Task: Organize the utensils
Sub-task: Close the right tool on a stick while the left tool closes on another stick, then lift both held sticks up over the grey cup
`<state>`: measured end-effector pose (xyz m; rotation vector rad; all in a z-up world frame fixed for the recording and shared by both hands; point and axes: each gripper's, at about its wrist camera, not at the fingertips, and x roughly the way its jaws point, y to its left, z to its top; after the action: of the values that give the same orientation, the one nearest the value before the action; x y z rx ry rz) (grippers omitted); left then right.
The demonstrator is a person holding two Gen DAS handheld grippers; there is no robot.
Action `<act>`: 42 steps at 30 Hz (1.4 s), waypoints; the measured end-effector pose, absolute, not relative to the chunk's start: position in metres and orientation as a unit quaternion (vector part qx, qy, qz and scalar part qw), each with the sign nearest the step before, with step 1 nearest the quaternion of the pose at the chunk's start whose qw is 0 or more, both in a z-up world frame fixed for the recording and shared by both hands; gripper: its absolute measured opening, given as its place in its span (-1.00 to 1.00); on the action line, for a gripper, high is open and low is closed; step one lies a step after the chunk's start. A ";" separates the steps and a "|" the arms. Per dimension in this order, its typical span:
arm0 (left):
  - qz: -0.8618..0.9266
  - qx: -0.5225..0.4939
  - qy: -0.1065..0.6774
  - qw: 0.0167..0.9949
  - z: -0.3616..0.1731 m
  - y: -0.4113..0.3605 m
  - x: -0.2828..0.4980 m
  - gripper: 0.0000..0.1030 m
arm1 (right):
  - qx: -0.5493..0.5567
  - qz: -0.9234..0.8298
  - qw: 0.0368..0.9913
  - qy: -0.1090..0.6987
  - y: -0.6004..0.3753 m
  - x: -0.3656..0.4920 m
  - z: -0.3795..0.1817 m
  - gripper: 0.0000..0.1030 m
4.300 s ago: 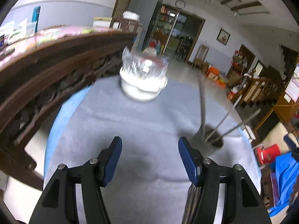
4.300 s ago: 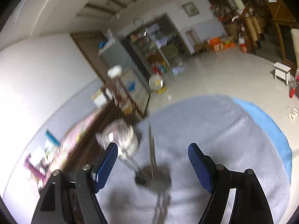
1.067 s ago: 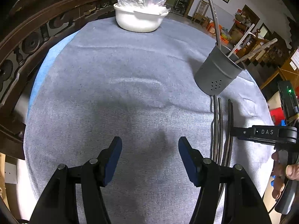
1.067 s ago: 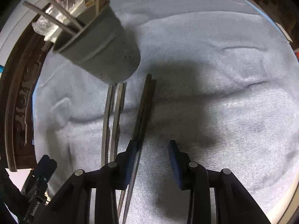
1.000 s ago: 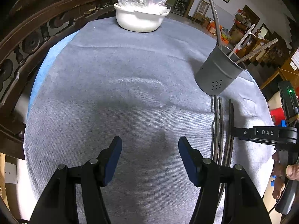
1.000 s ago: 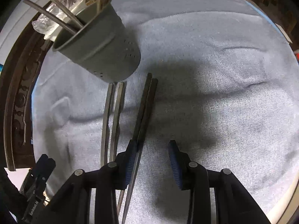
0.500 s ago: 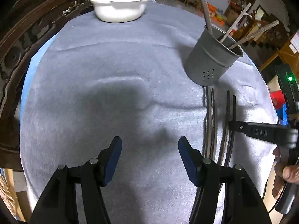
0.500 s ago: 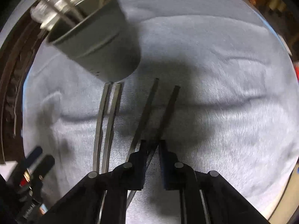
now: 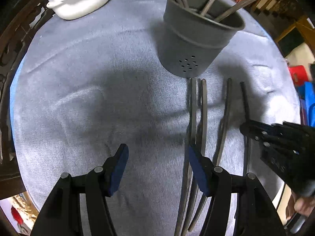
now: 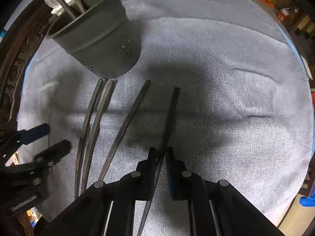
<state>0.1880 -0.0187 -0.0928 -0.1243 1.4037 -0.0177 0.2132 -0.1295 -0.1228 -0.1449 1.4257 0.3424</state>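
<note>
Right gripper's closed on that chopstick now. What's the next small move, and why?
Probably lift it straight up. The right gripper is shut on the rightmost chopstick, which lies apart from the other three on the cloth. Once it's up, it can swing toward the holder. The left gripper is open and holds nothing.

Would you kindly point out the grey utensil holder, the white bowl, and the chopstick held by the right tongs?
grey utensil holder (image 9: 195, 39): left wrist view, on its outer wall.
white bowl (image 9: 82, 2): left wrist view, on its side.
held chopstick (image 10: 170, 114): right wrist view, mid-shaft ahead of the right tongs (image 10: 161, 158).
</note>
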 end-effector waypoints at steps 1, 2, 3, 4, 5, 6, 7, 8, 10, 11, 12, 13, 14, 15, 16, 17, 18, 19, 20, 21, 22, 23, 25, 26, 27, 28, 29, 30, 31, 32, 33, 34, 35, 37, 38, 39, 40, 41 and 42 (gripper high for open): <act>-0.004 -0.054 0.650 0.758 -0.094 -0.020 0.190 0.23 | -0.062 0.159 0.741 0.650 -0.134 0.214 -0.122 -0.75; 0.000 -0.053 0.656 0.753 -0.095 -0.021 0.194 0.20 | -0.059 0.162 0.741 0.649 -0.135 0.214 -0.122 -0.75; -0.001 -0.056 0.660 0.749 -0.095 -0.022 0.197 0.18 | -0.056 0.165 0.741 0.649 -0.136 0.213 -0.121 -0.75; -0.002 -0.057 0.663 0.746 -0.095 -0.023 0.199 0.13 | -0.053 0.167 0.741 0.648 -0.138 0.213 -0.121 -0.75; -0.003 -0.060 0.667 0.743 -0.095 -0.025 0.201 0.12 | -0.052 0.169 0.741 0.648 -0.142 0.214 -0.120 -0.75; -0.004 -0.063 0.668 0.741 -0.094 -0.026 0.202 0.12 | -0.050 0.171 0.741 0.647 -0.145 0.214 -0.118 -0.75; -0.005 -0.063 0.667 0.742 -0.093 -0.028 0.204 0.12 | -0.048 0.172 0.741 0.647 -0.151 0.212 -0.116 -0.75; -0.004 -0.060 0.666 0.744 -0.091 -0.030 0.206 0.12 | -0.046 0.174 0.741 0.646 -0.155 0.212 -0.116 -0.75; -0.007 -0.064 0.667 0.742 -0.092 -0.034 0.208 0.05 | -0.043 0.177 0.741 0.646 -0.159 0.212 -0.116 -0.75; -0.008 -0.065 0.670 0.739 -0.093 -0.035 0.209 -0.10 | -0.042 0.178 0.741 0.646 -0.161 0.212 -0.115 -0.75; -0.007 -0.065 0.675 0.735 -0.096 -0.036 0.210 -0.16 | -0.043 0.179 0.741 0.646 -0.163 0.213 -0.116 -0.75; -0.009 -0.069 0.676 0.734 -0.097 -0.037 0.210 -0.17 | -0.044 0.179 0.740 0.646 -0.164 0.214 -0.118 -0.75; -0.012 -0.070 0.678 0.731 -0.098 -0.041 0.211 -0.19 | -0.045 0.179 0.740 0.646 -0.163 0.214 -0.119 -0.75; -0.013 -0.068 0.679 0.731 -0.098 -0.046 0.211 -0.22 | -0.047 0.180 0.740 0.647 -0.163 0.214 -0.120 -0.75; -0.015 -0.067 0.680 0.730 -0.099 -0.048 0.213 -0.27 | -0.048 0.180 0.739 0.648 -0.163 0.215 -0.120 -0.75; -0.020 -0.066 0.682 0.728 -0.100 -0.051 0.213 -0.37 | -0.050 0.180 0.738 0.649 -0.163 0.215 -0.120 -0.75; -0.024 -0.065 0.688 0.723 -0.102 -0.053 0.215 -0.45 | -0.054 0.181 0.736 0.650 -0.163 0.215 -0.120 -0.75; -0.026 -0.065 0.693 0.718 -0.104 -0.057 0.216 -0.62 | -0.058 0.183 0.734 0.652 -0.163 0.216 -0.120 -0.75; -0.027 -0.067 0.699 0.712 -0.107 -0.057 0.217 -0.70 | -0.062 0.184 0.731 0.654 -0.163 0.217 -0.120 -0.75; -0.027 -0.066 0.698 0.712 -0.106 -0.055 0.218 -0.75 | -0.068 0.186 0.726 0.659 -0.163 0.218 -0.119 -0.75; -0.029 -0.067 0.701 0.710 -0.106 -0.054 0.219 -0.81 | -0.072 0.187 0.722 0.662 -0.161 0.218 -0.117 -0.75; -0.034 -0.072 0.704 0.706 -0.107 -0.052 0.219 -0.86 | -0.080 0.188 0.717 0.667 -0.161 0.220 -0.117 -0.75; -0.040 -0.075 0.705 0.704 -0.105 -0.046 0.217 -0.88 | -0.092 0.188 0.711 0.671 -0.159 0.222 -0.116 -0.75; -0.041 -0.074 0.705 0.704 -0.104 -0.041 0.216 -0.89 | -0.096 0.189 0.708 0.673 -0.159 0.223 -0.116 -0.75; -0.041 -0.077 0.706 0.702 -0.104 -0.037 0.215 -0.89 | -0.096 0.190 0.706 0.675 -0.159 0.224 -0.117 -0.75; -0.038 -0.082 0.708 0.700 -0.107 -0.029 0.215 -0.89 | -0.094 0.190 0.704 0.678 -0.158 0.226 -0.119 -0.75; -0.033 -0.084 0.709 0.699 -0.109 -0.023 0.215 -0.88 | -0.092 0.190 0.703 0.679 -0.159 0.227 -0.119 -0.75; -0.031 -0.084 0.711 0.698 -0.111 -0.021 0.216 -0.88 | -0.091 0.190 0.703 0.680 -0.159 0.228 -0.119 -0.75; -0.034 -0.085 0.712 0.696 -0.114 -0.018 0.215 -0.88 | -0.090 0.190 0.702 0.681 -0.159 0.229 -0.119 -0.75; -0.033 -0.085 0.712 0.696 -0.115 -0.018 0.216 -0.88 | -0.089 0.189 0.701 0.682 -0.158 0.233 -0.118 -0.75; -0.030 -0.087 0.713 0.695 -0.118 -0.021 0.219 -0.88 | -0.088 0.188 0.700 0.684 -0.159 0.234 -0.118 -0.76; -0.025 -0.093 0.714 0.694 -0.119 -0.021 0.220 -0.88 | -0.086 0.186 0.698 0.686 -0.159 0.237 -0.118 -0.76; -0.025 -0.092 0.716 0.692 -0.120 -0.023 0.221 -0.88 | -0.087 0.184 0.696 0.689 -0.159 0.240 -0.117 -0.76; -0.029 -0.093 0.719 0.688 -0.122 -0.018 0.218 -0.88 | -0.089 0.180 0.689 0.696 -0.158 0.247 -0.119 -0.77; -0.034 -0.096 0.722 0.685 -0.122 -0.014 0.218 -0.88 | -0.091 0.177 0.685 0.700 -0.157 0.250 -0.120 -0.77; -0.041 -0.100 0.729 0.676 -0.124 -0.011 0.219 -0.88 | -0.098 0.176 0.680 0.705 -0.155 0.251 -0.121 -0.77; -0.043 -0.103 0.734 0.669 -0.127 -0.012 0.222 -0.88 | -0.107 0.174 0.675 0.709 -0.153 0.253 -0.123 -0.77; -0.043 -0.109 0.739 0.664 -0.130 -0.007 0.224 -0.88 | -0.113 0.173 0.672 0.711 -0.152 0.253 -0.123 -0.77; -0.041 -0.115 0.739 0.662 -0.133 -0.001 0.228 -0.88 | -0.117 0.171 0.669 0.714 -0.151 0.254 -0.124 -0.77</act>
<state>0.2280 -0.0009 -0.1332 -0.2597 1.6715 -0.0937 0.2539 -0.1508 -0.1240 -0.2635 1.6103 0.3856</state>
